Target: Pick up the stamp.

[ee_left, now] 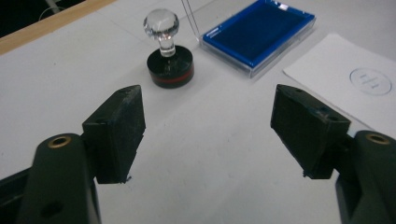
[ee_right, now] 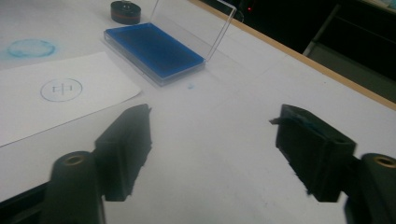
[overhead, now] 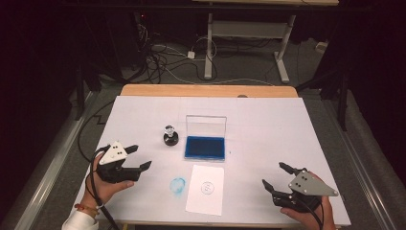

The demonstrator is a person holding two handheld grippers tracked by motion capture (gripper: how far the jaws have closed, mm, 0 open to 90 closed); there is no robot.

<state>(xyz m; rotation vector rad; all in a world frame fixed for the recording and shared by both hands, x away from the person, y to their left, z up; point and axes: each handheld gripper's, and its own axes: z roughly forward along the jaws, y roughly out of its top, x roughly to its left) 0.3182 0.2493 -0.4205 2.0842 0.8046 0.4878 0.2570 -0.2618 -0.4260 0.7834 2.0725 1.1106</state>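
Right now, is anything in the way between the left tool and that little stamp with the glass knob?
Nothing visible. The left tool points at the stamp with its jaws open and empty, and bare white table lies between them. The blue ink pad sits off to one side, the stamped paper nearer.

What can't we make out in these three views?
- Circular mark on the paper sheet: too small in the high view to read; faint in both gripper views.
- Stamp: knob cut off by the top edge of the right gripper view.
- Stamp's underside: hidden in the left gripper view, it sits flat on the table.
- Ink pad lid: clear, cut off at the top edge there.
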